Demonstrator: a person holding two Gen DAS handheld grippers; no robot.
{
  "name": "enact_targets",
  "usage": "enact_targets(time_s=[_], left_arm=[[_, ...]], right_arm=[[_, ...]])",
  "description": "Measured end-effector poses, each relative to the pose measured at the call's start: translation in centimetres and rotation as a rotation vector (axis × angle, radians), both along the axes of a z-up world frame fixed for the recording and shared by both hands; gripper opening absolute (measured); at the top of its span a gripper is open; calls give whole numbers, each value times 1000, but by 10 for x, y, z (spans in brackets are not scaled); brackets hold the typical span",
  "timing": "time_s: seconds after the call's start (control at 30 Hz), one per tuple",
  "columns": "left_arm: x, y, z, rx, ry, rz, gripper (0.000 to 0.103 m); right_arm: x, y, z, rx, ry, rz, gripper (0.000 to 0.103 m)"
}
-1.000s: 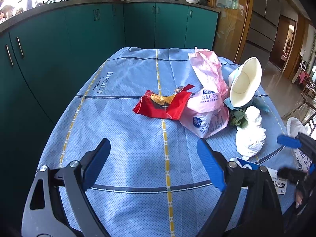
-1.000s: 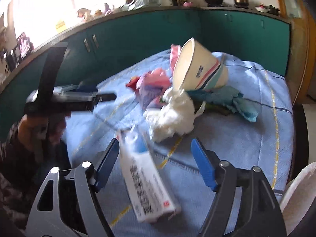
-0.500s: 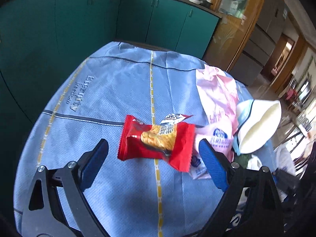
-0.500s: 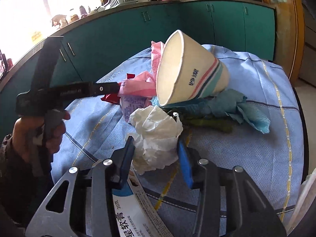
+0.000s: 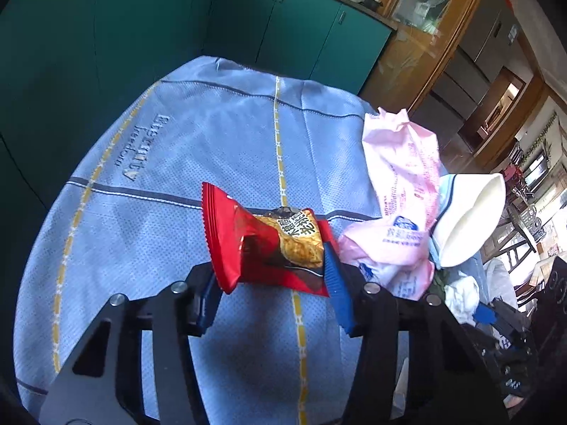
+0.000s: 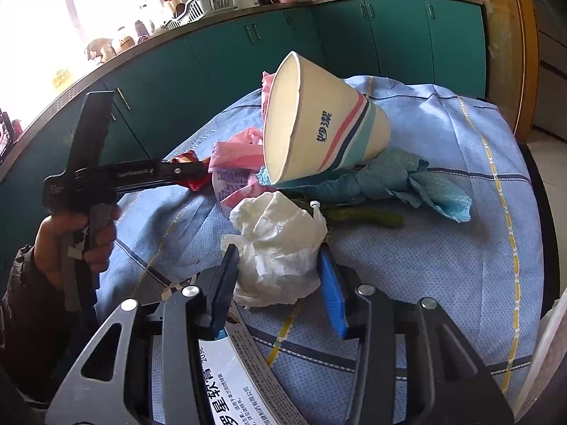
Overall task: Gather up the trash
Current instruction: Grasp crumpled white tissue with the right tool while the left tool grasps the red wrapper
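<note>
Both pairs of jaws have just closed on a piece of trash each, so the task has gone from reaching to holding.

A second ago the left gripper [image 5: 273, 269] stood wide open and well short of the red snack wrapper [image 5: 264, 244], which lay flat on the blue cloth of the worktop [image 5: 198, 148]. Half a second ago the wrapper sat between the still-open jaws. Now the jaws have been closing and stand partly closed, with the wrapper pinched and buckled between them, its left end sticking up. It looks gripped, and perhaps just off the cloth, though that cannot be told for sure.

The right gripper [image 6: 276, 283] was open over the ointment box [image 6: 244, 389] a second ago. Its jaws closed in half a second earlier and have not altered since: partly closed, both pads pressing the sides of the crumpled white tissue [image 6: 276, 244]. The tissue looks to rest on the cloth beside the box.

Left on the worktop are the pink plastic bag [image 5: 400, 212], the tipped paper bowl [image 6: 319, 124], the teal paper towel [image 6: 407, 184] and a green vegetable scrap [image 6: 365, 216].

Two pieces appear ready to carry away, but no bin is identifiable. The thin, light wrapper could slip from its pinch.
</note>
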State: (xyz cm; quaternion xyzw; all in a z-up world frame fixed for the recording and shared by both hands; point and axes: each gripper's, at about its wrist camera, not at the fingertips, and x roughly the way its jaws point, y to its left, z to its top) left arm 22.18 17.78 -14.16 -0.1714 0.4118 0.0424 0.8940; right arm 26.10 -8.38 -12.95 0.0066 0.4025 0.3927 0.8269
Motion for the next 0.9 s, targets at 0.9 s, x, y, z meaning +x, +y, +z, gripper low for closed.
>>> enact_targets(time_s=[0.9], left_arm=[[-79,-90,10,183,-23,-207,65]], right_arm=[[-1,-3,-2,-51,-48,-124,65]])
